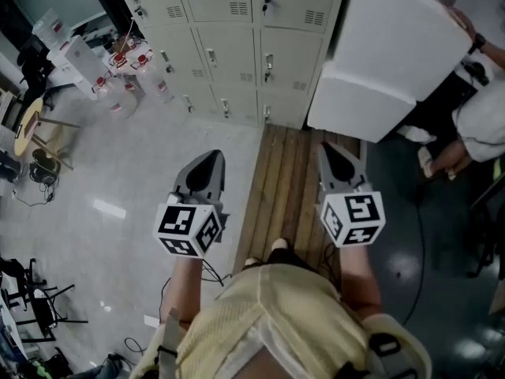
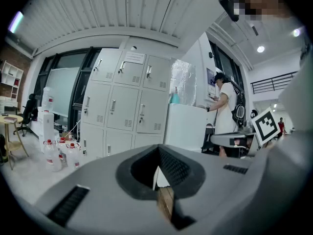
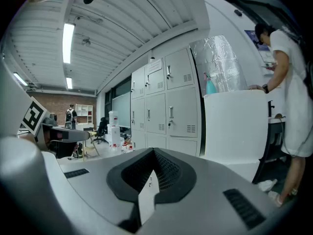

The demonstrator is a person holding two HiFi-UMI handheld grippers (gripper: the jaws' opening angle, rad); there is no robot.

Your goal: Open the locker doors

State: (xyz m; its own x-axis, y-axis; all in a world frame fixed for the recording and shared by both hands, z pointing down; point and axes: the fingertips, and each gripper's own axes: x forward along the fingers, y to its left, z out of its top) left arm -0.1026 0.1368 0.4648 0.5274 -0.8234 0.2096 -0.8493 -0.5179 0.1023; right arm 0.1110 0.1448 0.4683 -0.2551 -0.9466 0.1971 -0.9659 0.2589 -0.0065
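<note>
The grey metal lockers [image 1: 237, 46] stand ahead with all visible doors closed, each with a small handle [image 1: 269, 63]. They also show in the left gripper view as lockers [image 2: 122, 102] and in the right gripper view as lockers [image 3: 168, 106]. My left gripper [image 1: 208, 163] is shut and holds nothing. It hovers over the pale floor, well short of the bottom row. My right gripper [image 1: 331, 155] is shut and empty too, above the wooden boards [image 1: 286, 180]. Both point toward the lockers without touching them. The jaws meet in each gripper view: left gripper [image 2: 159, 177], right gripper [image 3: 150, 182].
A big white box [image 1: 390, 54] stands right of the lockers, partly covering them. A person [image 1: 481, 109] stands behind it. Several water bottles [image 1: 134, 77] and cartons sit on the floor at the left, with a stool [image 1: 35, 129] and cables nearby.
</note>
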